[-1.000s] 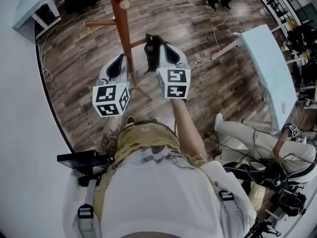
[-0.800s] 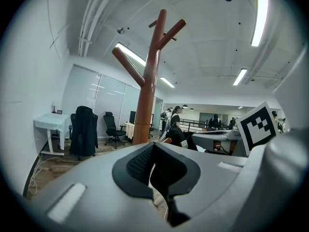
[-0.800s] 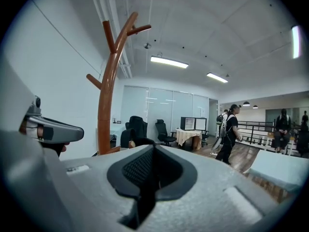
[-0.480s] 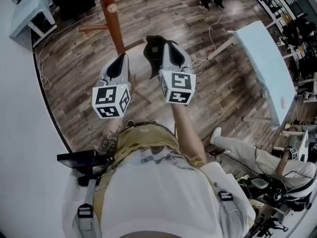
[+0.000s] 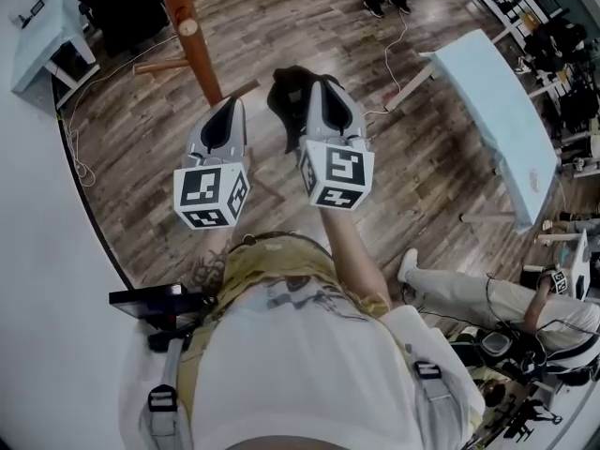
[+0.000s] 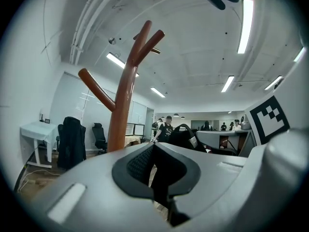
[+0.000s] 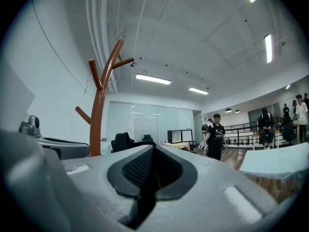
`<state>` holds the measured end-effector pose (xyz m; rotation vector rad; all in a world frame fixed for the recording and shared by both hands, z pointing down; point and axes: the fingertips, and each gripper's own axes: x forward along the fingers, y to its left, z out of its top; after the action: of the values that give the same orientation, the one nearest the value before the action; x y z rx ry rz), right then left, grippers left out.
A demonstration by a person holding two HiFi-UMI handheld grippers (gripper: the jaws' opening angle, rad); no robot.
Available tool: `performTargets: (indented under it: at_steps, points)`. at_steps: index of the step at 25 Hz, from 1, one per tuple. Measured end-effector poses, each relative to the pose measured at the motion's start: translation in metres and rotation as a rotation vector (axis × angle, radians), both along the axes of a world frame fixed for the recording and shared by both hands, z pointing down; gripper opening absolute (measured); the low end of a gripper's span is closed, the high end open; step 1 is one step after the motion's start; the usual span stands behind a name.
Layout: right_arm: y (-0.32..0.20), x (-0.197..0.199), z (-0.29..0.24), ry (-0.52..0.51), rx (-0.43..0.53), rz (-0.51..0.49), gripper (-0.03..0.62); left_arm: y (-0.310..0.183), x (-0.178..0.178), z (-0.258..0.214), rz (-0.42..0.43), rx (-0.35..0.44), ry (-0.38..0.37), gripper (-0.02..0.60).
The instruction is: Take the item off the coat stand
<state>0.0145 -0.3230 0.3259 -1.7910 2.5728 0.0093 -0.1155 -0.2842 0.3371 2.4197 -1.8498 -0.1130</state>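
Observation:
In the head view the brown wooden coat stand [image 5: 184,28] stands at the upper left, apart from both grippers, and its pegs are bare in both gripper views [image 6: 126,88] [image 7: 99,110]. A black fabric item [image 5: 286,90] hangs at the tip of my right gripper [image 5: 314,84], which is shut on it. The left gripper view shows that item [image 6: 182,135] just past the stand. My left gripper [image 5: 228,109] is held beside the right one with its pads together and nothing between them [image 6: 153,146]. From the right gripper's own view [image 7: 153,149] the jaws are closed and the item is hidden.
A light blue table [image 5: 497,111] stands to the right and a white desk [image 5: 37,36] at the upper left. A seated person [image 5: 487,289] is at the lower right, and cables [image 5: 84,134] trail over the wood floor. People stand in the far room [image 7: 215,137].
Both grippers have drawn back from the coat stand, the right one with the black item in it. The stand has slid up and to the left in the head view.

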Motion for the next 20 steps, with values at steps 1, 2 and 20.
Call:
performTargets:
  at_steps: [1,2,20]
  points:
    - [0.0,0.002,-0.002,-0.002,0.003,0.003,0.011,-0.002,0.004,-0.002,0.007,0.007,-0.002,0.002]
    - [-0.001,0.005,-0.003,-0.004,0.006,0.007,0.011,-0.005,0.009,-0.003,0.015,0.013,-0.005,0.002]
    - [0.0,0.023,-0.009,-0.005,0.016,0.042,0.011,-0.015,0.036,-0.01,0.082,0.044,-0.01,0.002]
